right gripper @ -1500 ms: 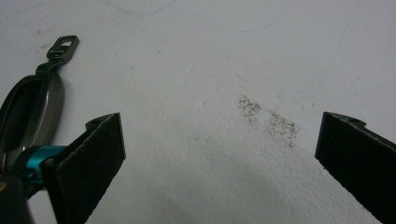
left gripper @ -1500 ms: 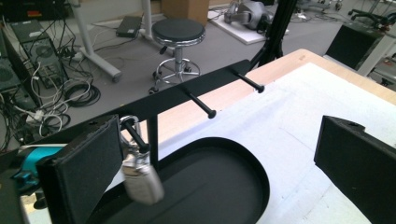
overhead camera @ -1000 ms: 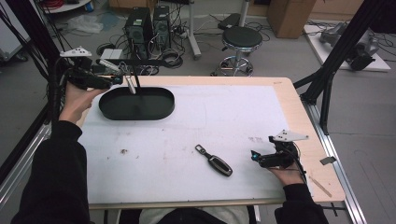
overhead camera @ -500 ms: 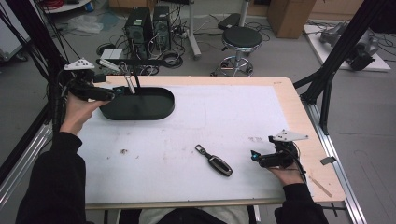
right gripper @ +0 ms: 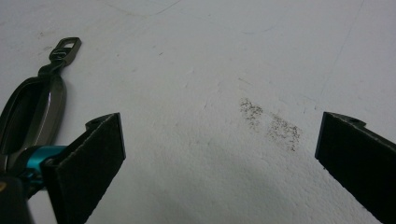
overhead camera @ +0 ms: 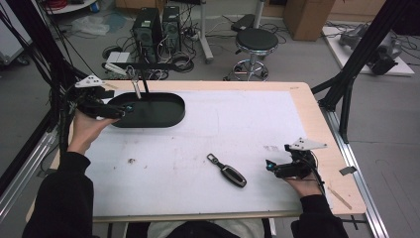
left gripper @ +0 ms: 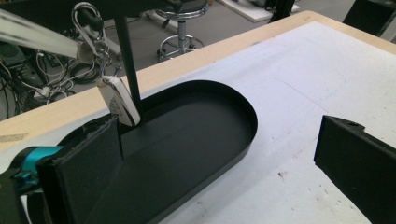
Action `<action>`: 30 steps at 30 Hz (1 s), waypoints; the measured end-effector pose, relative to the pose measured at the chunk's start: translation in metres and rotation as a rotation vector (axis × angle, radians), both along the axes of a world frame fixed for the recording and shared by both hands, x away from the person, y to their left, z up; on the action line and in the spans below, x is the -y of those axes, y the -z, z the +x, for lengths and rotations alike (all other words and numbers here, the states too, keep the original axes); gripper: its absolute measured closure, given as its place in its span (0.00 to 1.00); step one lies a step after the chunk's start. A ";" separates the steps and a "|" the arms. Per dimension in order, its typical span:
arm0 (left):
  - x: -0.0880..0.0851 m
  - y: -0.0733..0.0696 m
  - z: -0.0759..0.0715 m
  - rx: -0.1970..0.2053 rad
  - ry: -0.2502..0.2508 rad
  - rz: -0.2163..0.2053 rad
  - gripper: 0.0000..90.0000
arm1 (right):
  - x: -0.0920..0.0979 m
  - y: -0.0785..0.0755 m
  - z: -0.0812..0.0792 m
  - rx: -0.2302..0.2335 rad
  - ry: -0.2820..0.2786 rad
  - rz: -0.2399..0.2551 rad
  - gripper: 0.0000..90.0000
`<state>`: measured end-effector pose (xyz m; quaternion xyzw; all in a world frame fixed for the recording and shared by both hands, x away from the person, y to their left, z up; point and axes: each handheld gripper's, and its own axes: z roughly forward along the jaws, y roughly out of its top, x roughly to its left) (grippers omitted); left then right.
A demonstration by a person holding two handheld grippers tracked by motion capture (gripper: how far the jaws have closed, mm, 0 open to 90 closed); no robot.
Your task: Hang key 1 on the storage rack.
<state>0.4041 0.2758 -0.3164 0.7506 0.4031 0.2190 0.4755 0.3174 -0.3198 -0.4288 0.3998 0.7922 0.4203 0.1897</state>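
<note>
Left gripper (overhead camera: 126, 109) held at far left of table (overhead camera: 307, 106), at left end of black oval tray (overhead camera: 163, 116); jaws wide apart, nothing between them. In left gripper view (left gripper: 215, 158), seen with one jaw over tray's near end, other jaw over white mat (left gripper: 327, 70) beside tray (left gripper: 196, 135). Black upright rod (left gripper: 128, 60) rose from tray's far part; white key fob (left gripper: 119, 100) hung from metal ring (left gripper: 88, 18) just beside rod, lower tip close to tray rim, contact not resolvable.

Right gripper (overhead camera: 270, 166) rested low at near right of table, held by hand (overhead camera: 304, 183); jaws wide apart, empty, seen likewise in right gripper view (right gripper: 219, 154). Dark car key fob (overhead camera: 228, 171) lay flat on mat near centre front, just left of right gripper, apart from it; metal loop end pointed away toward tray. In right gripper view, fob (right gripper: 32, 112) lay beside left jaw, outside gap. Grey speckled smudge (right gripper: 271, 126) noted on mat between jaws.

Stool (overhead camera: 255, 42) and computer towers (overhead camera: 158, 27) stood on floor beyond table.
</note>
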 end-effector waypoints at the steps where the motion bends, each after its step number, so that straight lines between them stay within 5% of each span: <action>1: 0.000 0.001 -0.002 -0.003 0.001 0.001 0.02 | 0.000 0.000 0.000 0.001 0.000 -0.001 0.01; 19: 0.002 0.025 -0.035 -0.017 0.015 0.085 0.02 | -0.001 0.000 0.000 0.000 -0.003 -0.002 0.01; 30: -0.003 0.040 -0.046 -0.040 0.024 0.097 0.02 | -0.001 0.000 0.000 -0.002 -0.003 -0.005 0.01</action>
